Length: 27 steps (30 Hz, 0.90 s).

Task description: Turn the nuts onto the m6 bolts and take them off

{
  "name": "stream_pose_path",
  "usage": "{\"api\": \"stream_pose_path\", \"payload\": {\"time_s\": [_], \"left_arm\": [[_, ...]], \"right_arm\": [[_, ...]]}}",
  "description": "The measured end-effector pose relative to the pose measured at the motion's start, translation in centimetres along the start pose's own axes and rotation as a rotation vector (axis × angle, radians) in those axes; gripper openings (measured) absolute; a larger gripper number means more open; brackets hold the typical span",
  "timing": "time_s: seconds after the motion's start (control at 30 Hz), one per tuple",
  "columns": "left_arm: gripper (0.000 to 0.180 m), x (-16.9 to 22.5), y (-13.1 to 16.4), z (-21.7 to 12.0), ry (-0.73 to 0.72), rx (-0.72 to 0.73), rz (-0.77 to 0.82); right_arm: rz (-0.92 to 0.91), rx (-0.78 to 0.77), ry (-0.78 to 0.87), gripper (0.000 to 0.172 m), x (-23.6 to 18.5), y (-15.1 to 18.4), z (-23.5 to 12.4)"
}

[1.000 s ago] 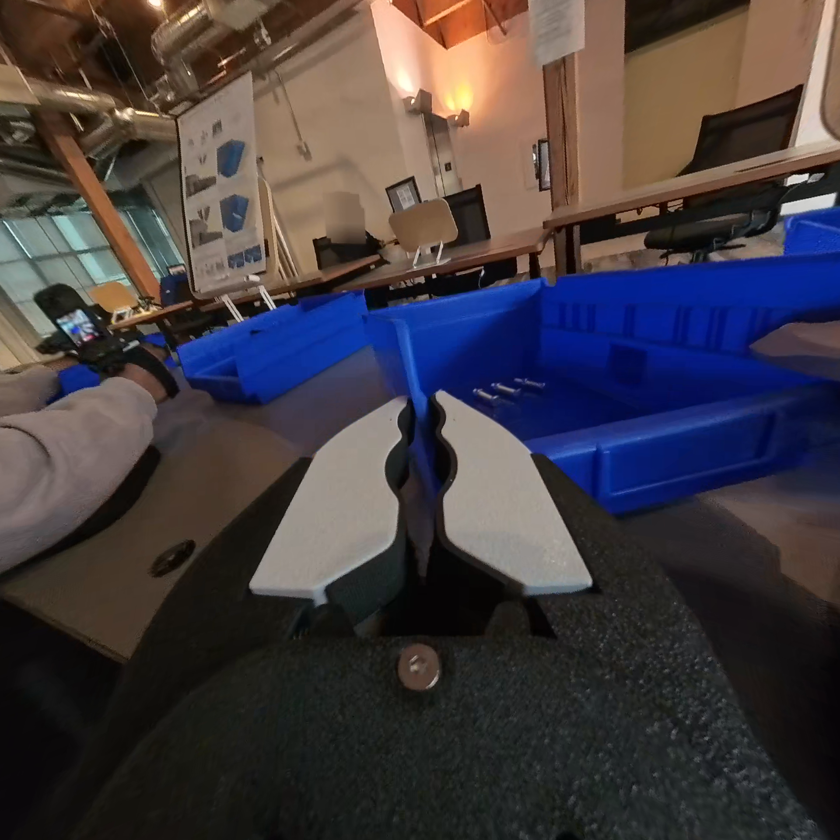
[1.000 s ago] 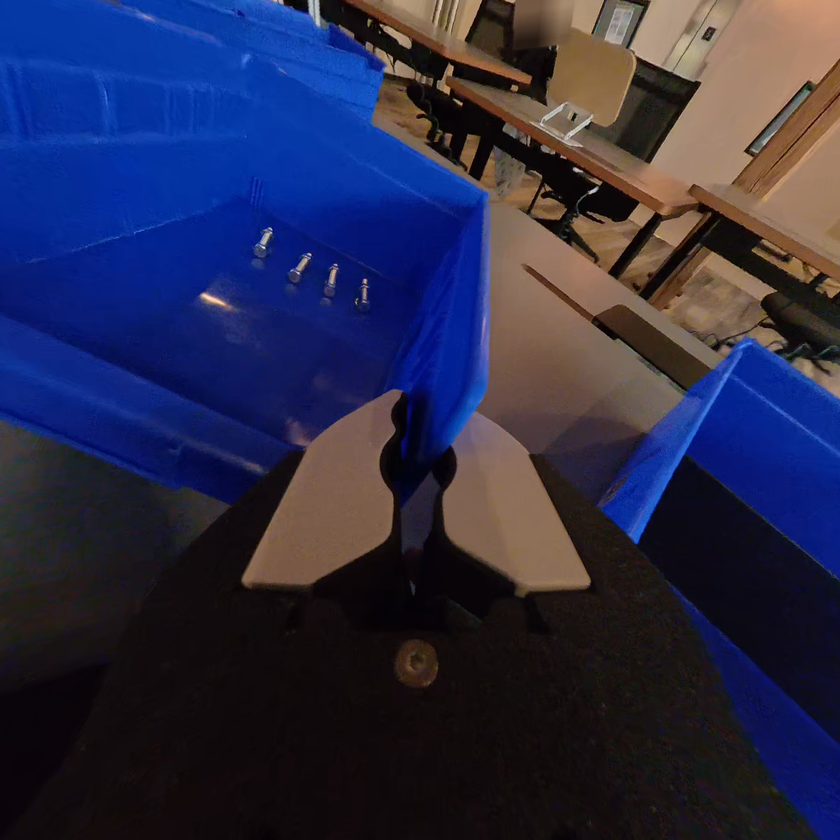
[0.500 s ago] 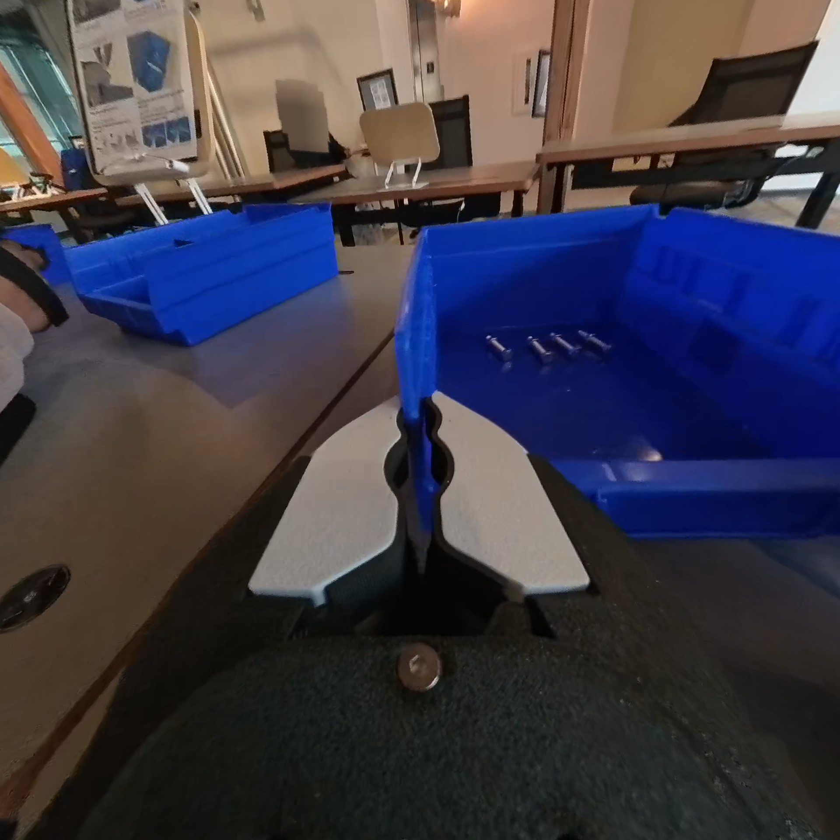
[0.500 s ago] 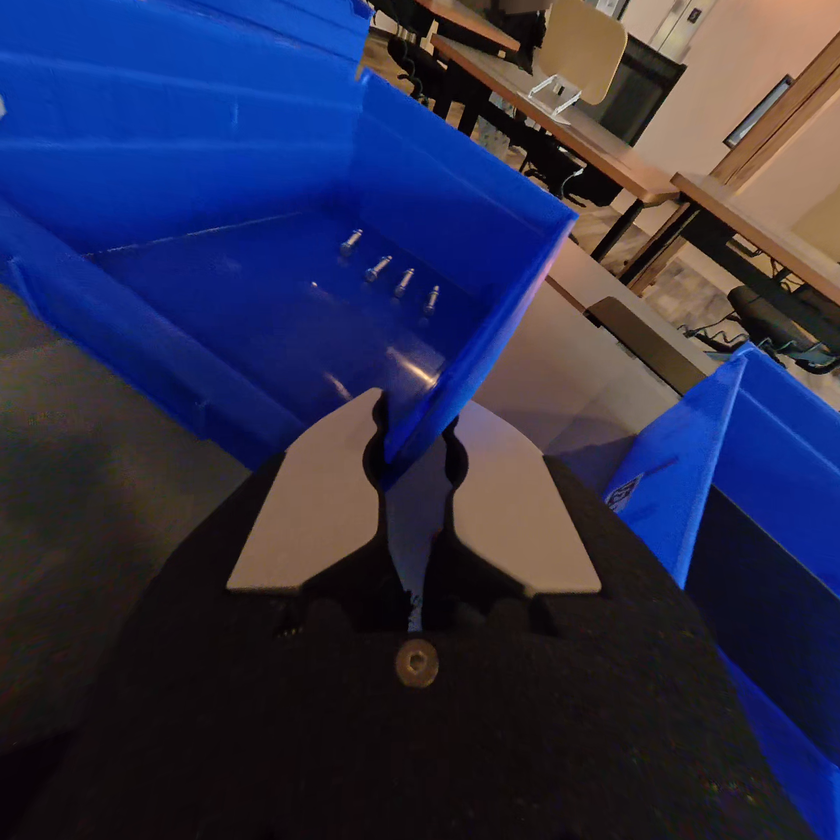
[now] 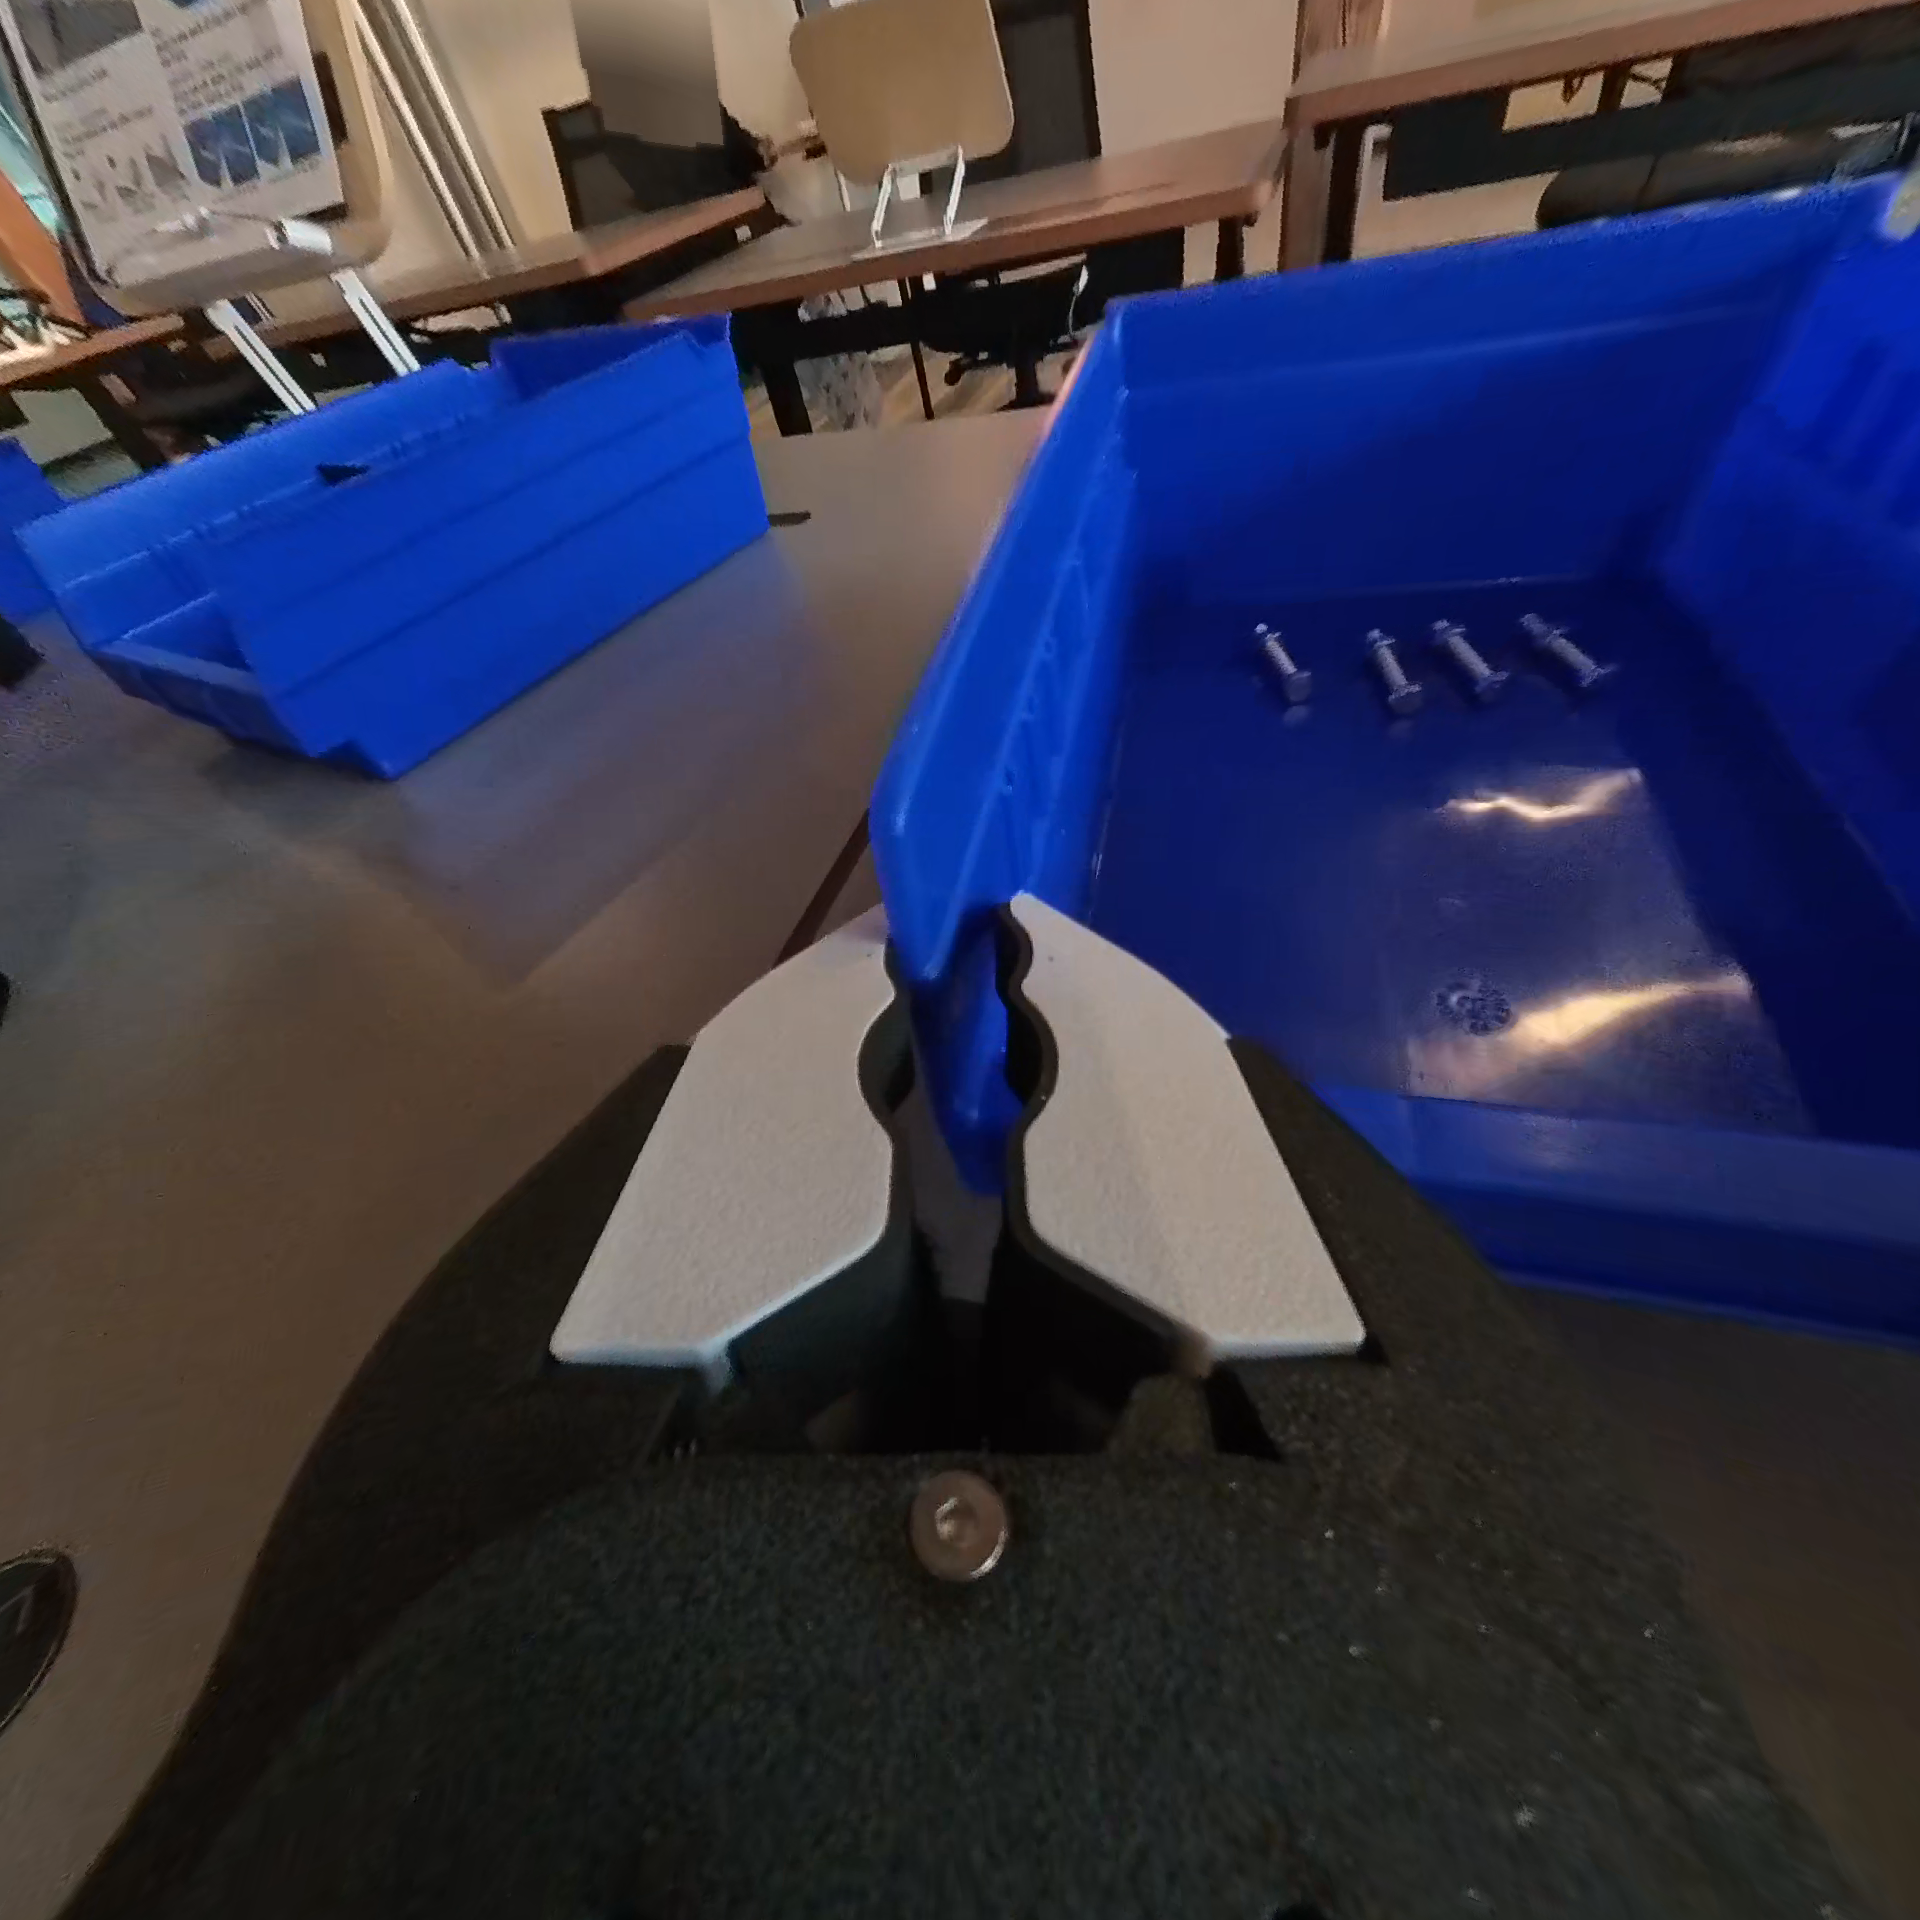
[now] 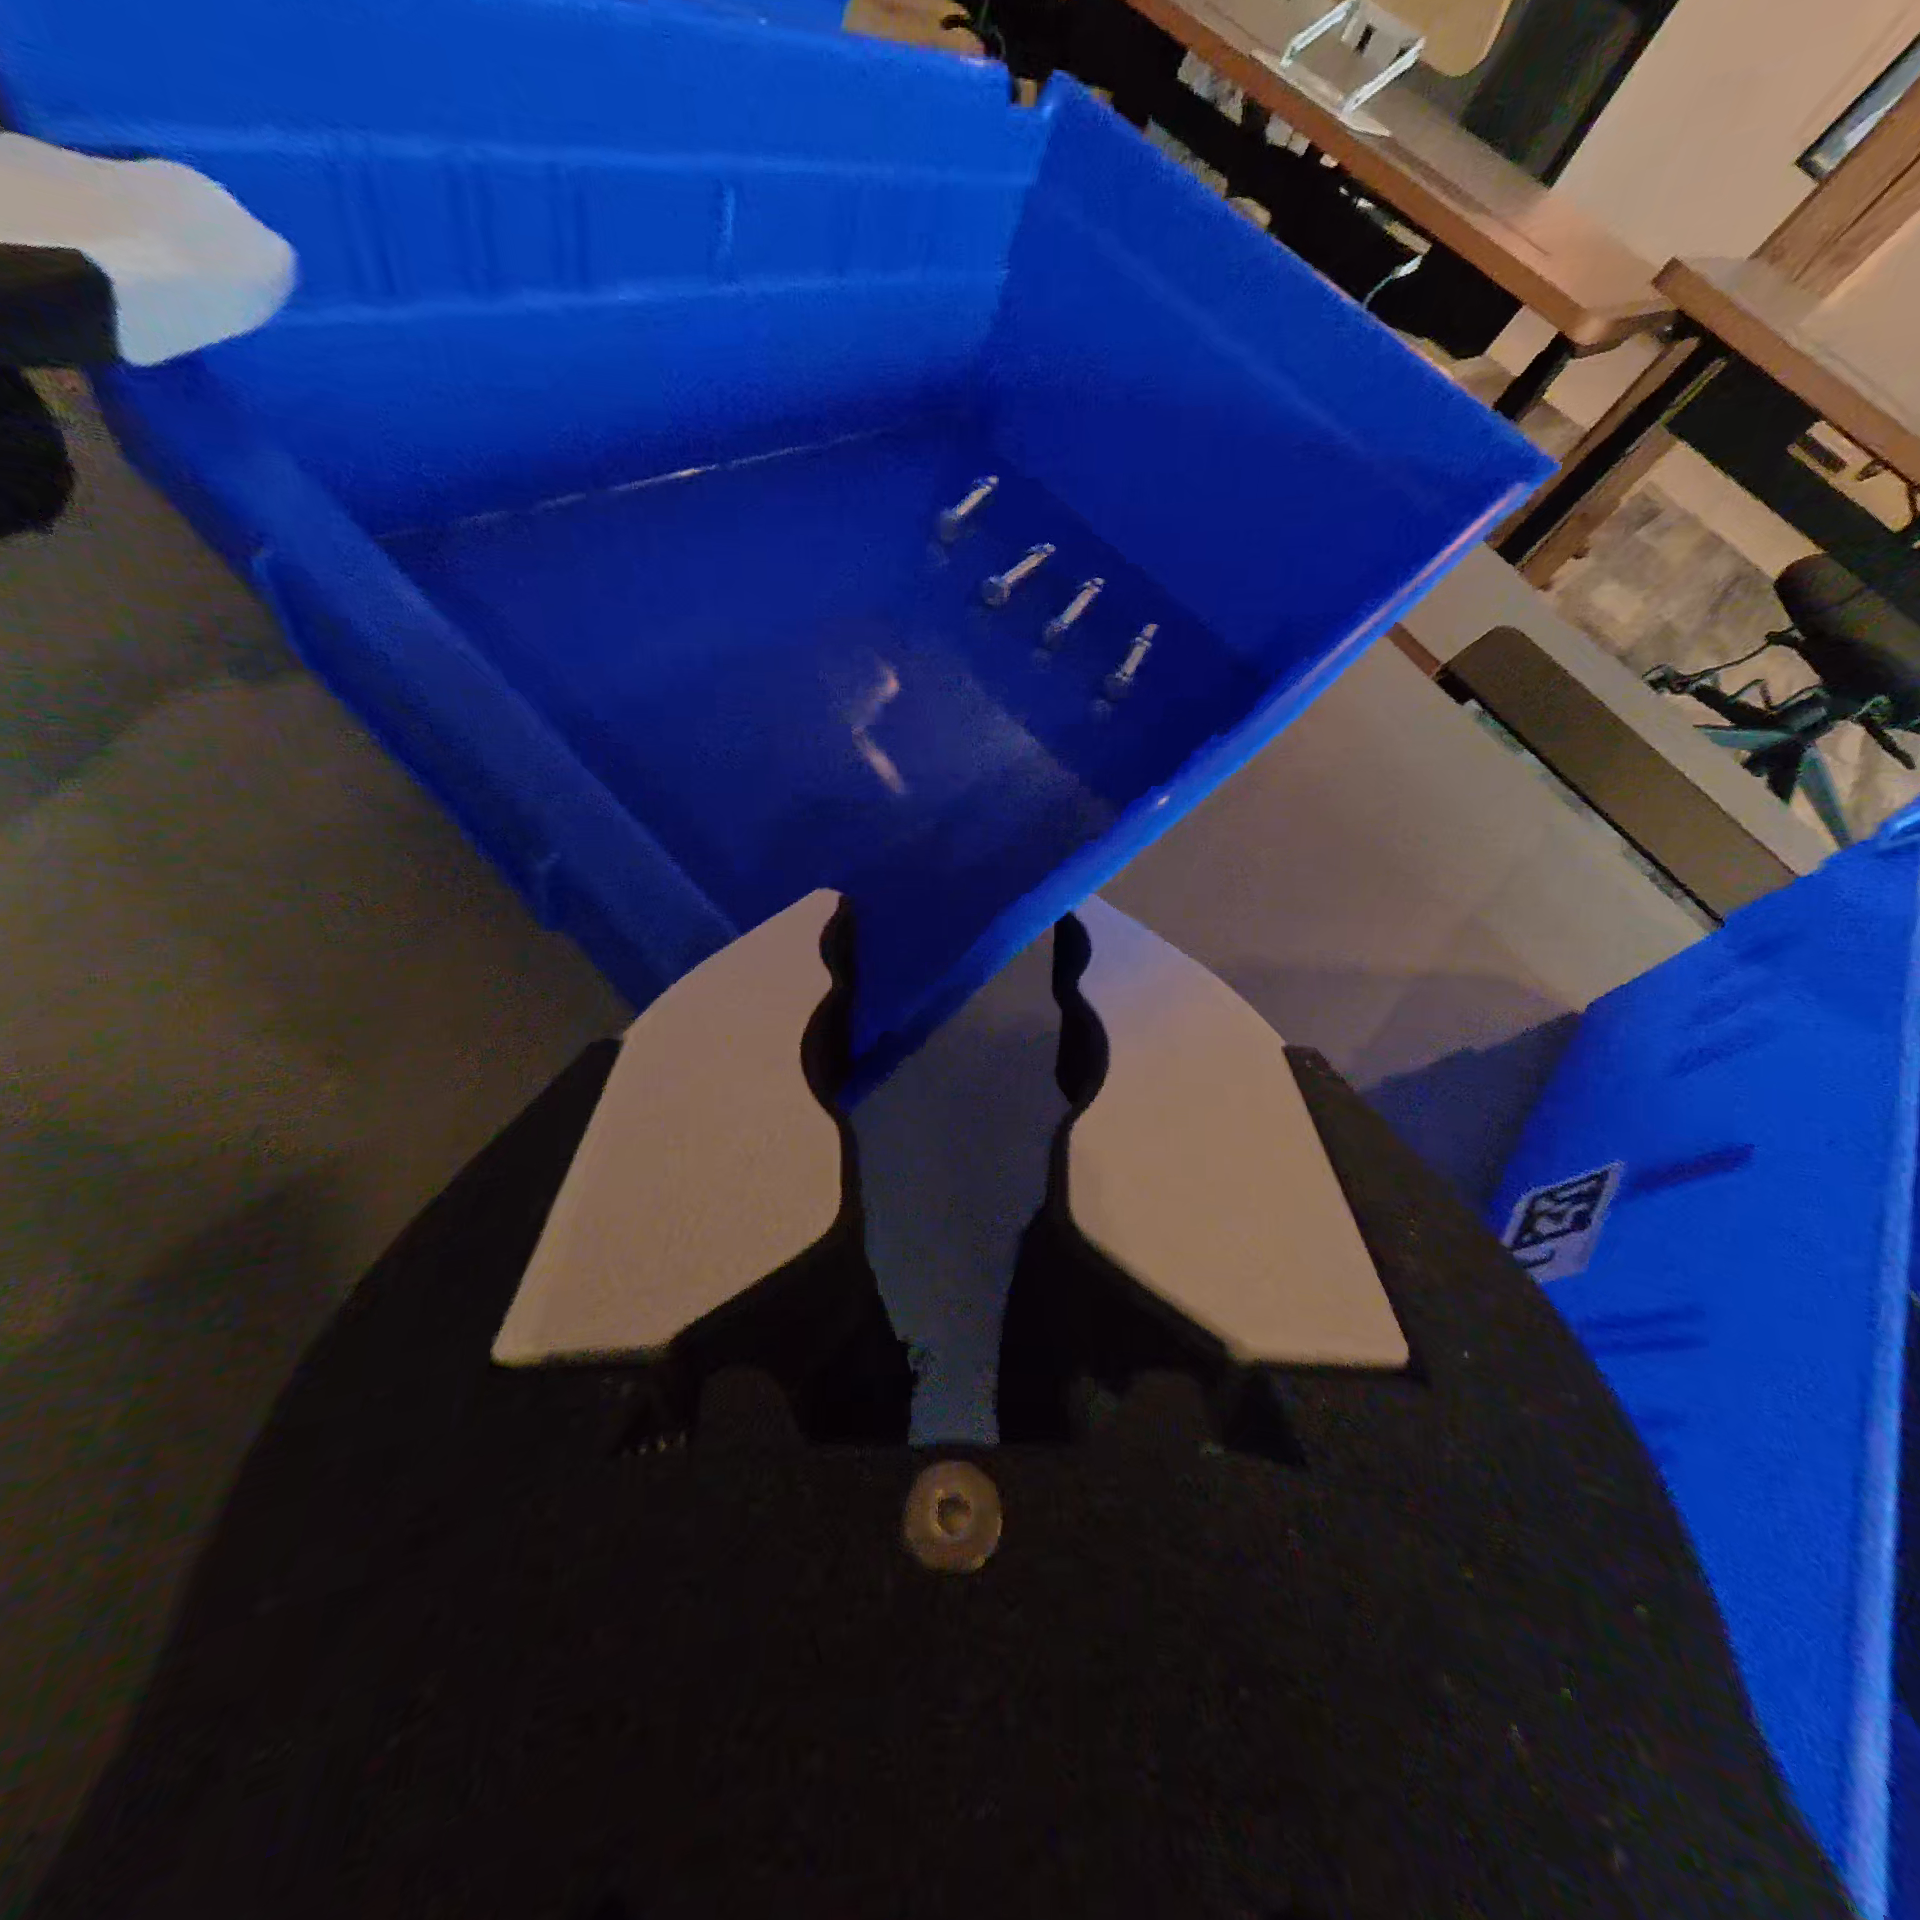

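Blue bin (image 5: 1455, 540) at both grippers, four bolts (image 5: 1423, 670) inside.
Left gripper (image 5: 951, 935) jaws nearly closed, straddling the bin's 9 o'clock wall, grip unclear; right gripper (image 6: 951, 925) jaws apart around the bin's corner.

Four silver bolts (image 5: 1423, 670) lie in a row on the floor of one blue bin (image 5: 1351, 416). A second blue bin (image 5: 416, 582) stands well apart on the table (image 5: 364, 935), and the right wrist view shows a third blue bin (image 6: 1766, 1247) beside it. Two grippers show, one per view.
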<state>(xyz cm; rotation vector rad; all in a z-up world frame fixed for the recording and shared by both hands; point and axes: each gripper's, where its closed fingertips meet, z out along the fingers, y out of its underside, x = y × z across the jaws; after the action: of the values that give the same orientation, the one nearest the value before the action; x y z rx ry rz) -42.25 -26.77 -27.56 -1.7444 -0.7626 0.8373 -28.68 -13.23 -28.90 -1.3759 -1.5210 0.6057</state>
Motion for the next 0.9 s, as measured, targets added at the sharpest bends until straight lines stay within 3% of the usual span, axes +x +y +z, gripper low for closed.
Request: {"api": "stream_pose_path", "payload": {"time_s": [0.17,0.27,0.43,0.53,0.73,0.9], "left_arm": [[0.014,-0.5,0.1,0.8,0.008,-0.026,-0.010],[0.018,-0.5,0.3,0.6,0.002,-0.027,0.021],[0.059,-0.7,-0.1,-1.0,-0.011,-0.015,0.003],[0.070,0.3,-1.3,-3.5,0.009,0.025,-0.031],[0.065,8.3,-5.8,-10.9,0.211,0.173,-0.007],[0.062,18.4,-7.1,-14.6,0.462,0.206,0.012]], "right_arm": [[0.011,0.011,-0.039,0.044,-0.7,-0.5,0.1],[0.021,0.032,-0.059,0.078,-0.7,-1.1,-0.3],[0.059,0.087,-0.106,0.087,-0.4,-1.5,-3.3],[0.089,0.173,-0.152,0.087,-0.1,-2.5,-6.6],[0.152,0.327,-0.085,0.086,5.1,-1.6,-14.5],[0.245,0.300,0.187,0.088,14.7,4.8,-19.8]]}}
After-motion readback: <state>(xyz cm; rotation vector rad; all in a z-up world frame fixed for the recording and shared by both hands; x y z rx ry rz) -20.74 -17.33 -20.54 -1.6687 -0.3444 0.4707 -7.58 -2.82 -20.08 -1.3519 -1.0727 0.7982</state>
